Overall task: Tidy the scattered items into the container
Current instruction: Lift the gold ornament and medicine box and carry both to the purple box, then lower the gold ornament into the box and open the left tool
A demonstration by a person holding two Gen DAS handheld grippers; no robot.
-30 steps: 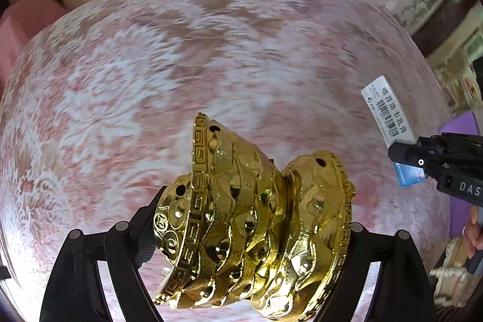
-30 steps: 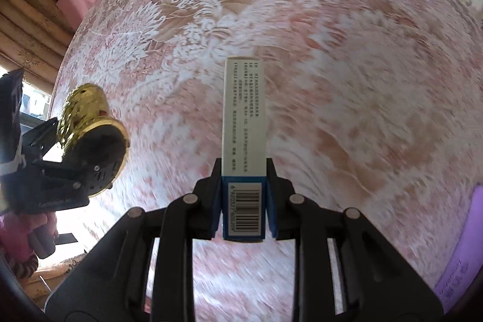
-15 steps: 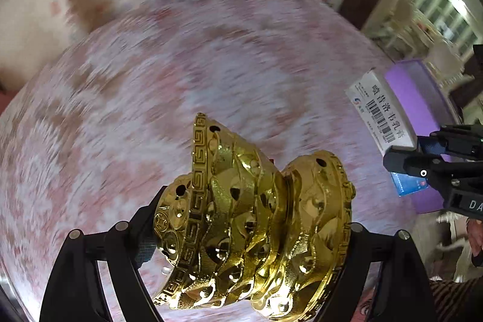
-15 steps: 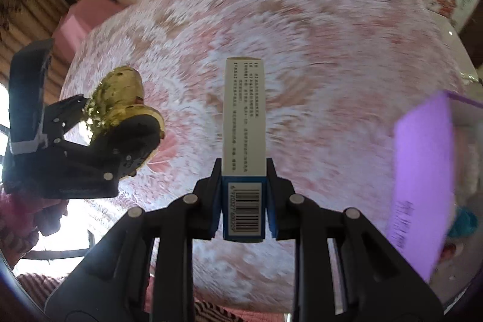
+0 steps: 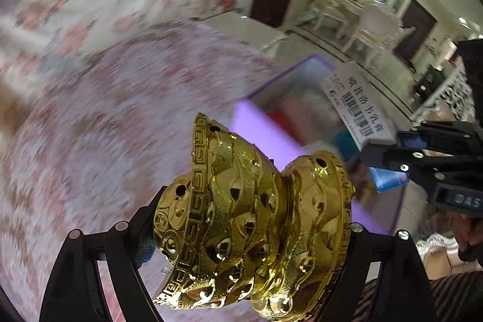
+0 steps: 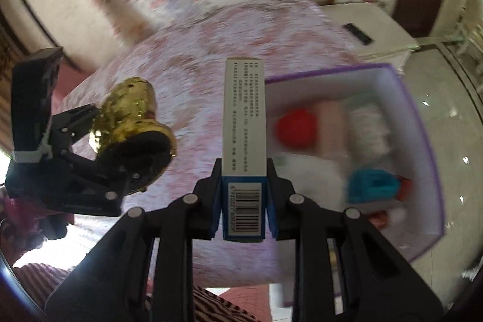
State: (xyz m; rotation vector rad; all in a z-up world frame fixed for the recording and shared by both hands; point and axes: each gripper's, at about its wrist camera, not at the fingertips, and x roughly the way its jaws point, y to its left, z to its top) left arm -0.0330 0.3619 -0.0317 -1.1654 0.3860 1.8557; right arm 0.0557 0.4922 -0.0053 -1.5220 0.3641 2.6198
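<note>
We hold the gold ornament (image 5: 253,225) clamped between the fingers of the left gripper (image 5: 250,234), above the pink patterned surface (image 5: 99,122). We grasp the narrow white and blue box (image 6: 244,141) in the right gripper (image 6: 244,207); its barcode end sits between the pads and the rest projects forward. The purple container (image 6: 422,122) stands at the edge of the surface, ahead and to the right of the box. Inside it lie a red item (image 6: 297,127), a blue item (image 6: 371,181) and pale items too blurred to identify.
</note>
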